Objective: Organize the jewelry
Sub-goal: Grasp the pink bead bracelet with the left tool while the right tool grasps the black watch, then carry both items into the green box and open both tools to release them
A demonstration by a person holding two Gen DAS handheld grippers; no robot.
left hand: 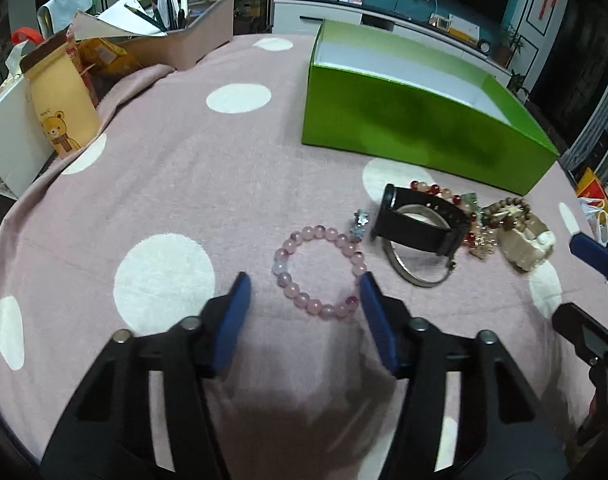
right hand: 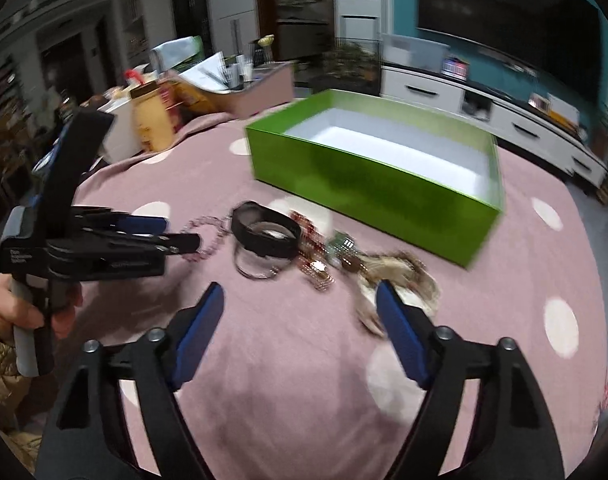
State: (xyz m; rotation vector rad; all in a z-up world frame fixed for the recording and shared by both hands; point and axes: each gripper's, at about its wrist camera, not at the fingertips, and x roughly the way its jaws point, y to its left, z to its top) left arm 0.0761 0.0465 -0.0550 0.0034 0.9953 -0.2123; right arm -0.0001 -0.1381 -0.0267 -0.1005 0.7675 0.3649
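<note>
**Fingers spread, approach to first pick**

Fingers of the left gripper [left hand: 304, 280] stand spread in the left wrist view, pinching nothing. The pink bead bracelet [left hand: 319, 274] lies flat on the dotted cloth [left hand: 176, 184] just ahead of the tips, near the black watch [left hand: 417, 222]. The green box [left hand: 423, 128] sits open, apparently empty.

Right wrist view, blurred: the right gripper [right hand: 300, 292] is spread and empty above the cloth, the beige tangle [right hand: 399, 276] beside its right finger.

Step in hand: approach. Next, lower the left gripper and straddle one bead strand.
</note>
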